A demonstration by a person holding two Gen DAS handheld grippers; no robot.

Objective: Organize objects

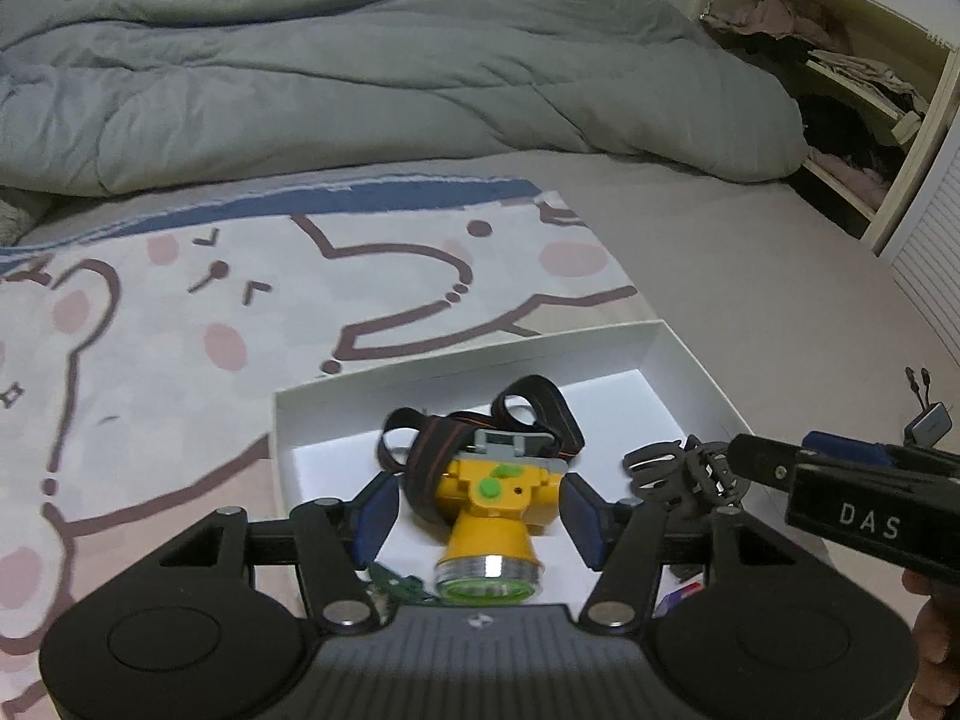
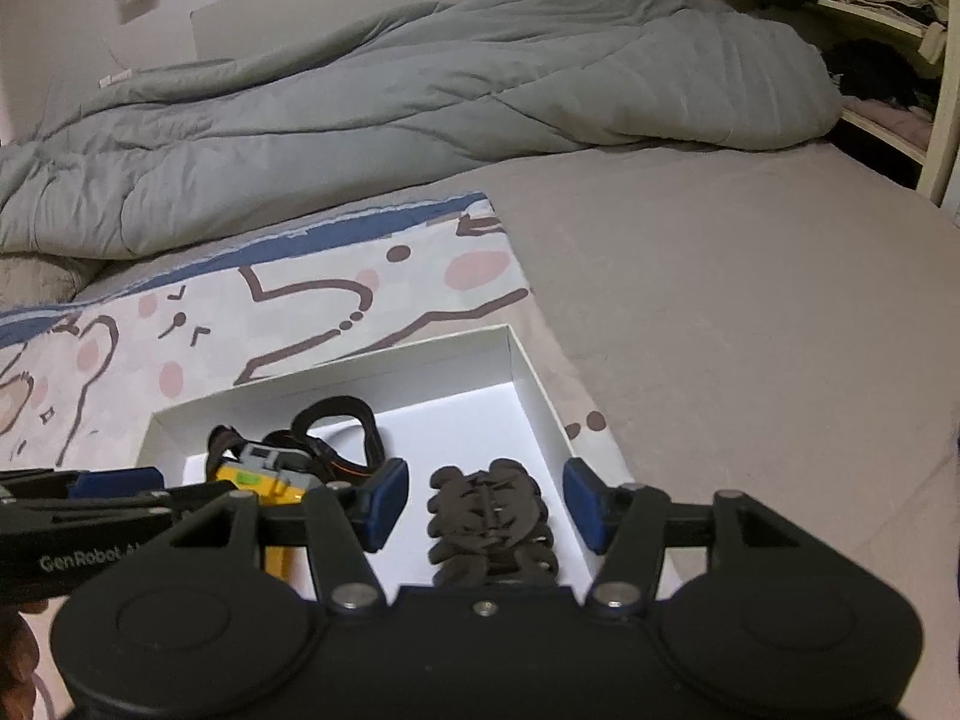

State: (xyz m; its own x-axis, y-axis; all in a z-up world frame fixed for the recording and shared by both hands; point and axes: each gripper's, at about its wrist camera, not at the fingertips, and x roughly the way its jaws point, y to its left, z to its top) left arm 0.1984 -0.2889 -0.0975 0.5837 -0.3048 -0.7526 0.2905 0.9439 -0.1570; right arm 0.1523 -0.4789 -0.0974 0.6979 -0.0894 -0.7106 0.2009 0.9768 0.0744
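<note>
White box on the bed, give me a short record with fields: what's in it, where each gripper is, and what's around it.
container: shallow white cardboard box, open, on the cartoon-print pink blanket
item 1: yellow plastic headlamp with black elastic strap, in the box's left part
item 2: dark brown ridged hair claw clip, in the box's right part
left gripper: open, either side of the headlamp
right gripper: open, either side of the clip
background: rumpled grey quilted duvet
</note>
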